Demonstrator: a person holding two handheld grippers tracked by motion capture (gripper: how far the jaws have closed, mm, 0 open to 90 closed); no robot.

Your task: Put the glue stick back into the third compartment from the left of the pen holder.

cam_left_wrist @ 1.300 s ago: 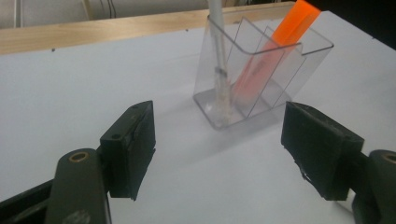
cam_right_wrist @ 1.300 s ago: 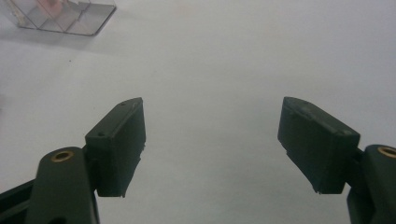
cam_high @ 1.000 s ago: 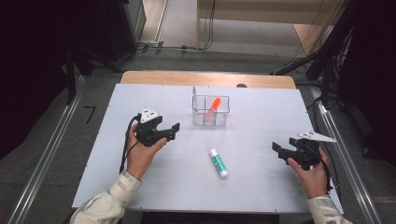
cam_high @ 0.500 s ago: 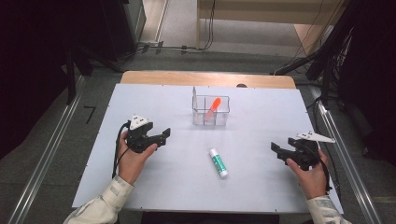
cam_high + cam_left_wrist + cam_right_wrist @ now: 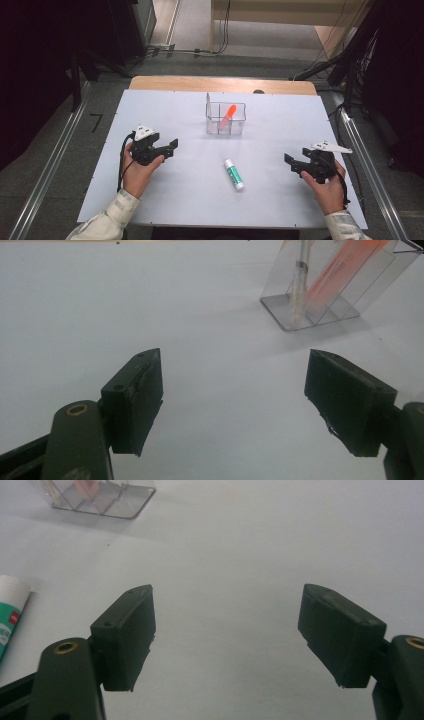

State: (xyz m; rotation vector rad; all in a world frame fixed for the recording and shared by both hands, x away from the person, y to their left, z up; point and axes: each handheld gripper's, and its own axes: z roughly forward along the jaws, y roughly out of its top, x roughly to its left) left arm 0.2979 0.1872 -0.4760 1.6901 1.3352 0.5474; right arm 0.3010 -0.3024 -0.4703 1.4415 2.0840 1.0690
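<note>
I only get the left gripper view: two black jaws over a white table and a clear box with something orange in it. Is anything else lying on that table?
Observer: Yes. A glue stick with a green label lies flat on the white table, nearer the person than the clear box.
Operator: Is the other gripper holding it?
Observer: No. The right gripper is off to the stick's right, jaws open, with bare table between them.
Operator: And the orange thing?
Observer: From above, the orange marker leans in the box's right compartment.
</note>
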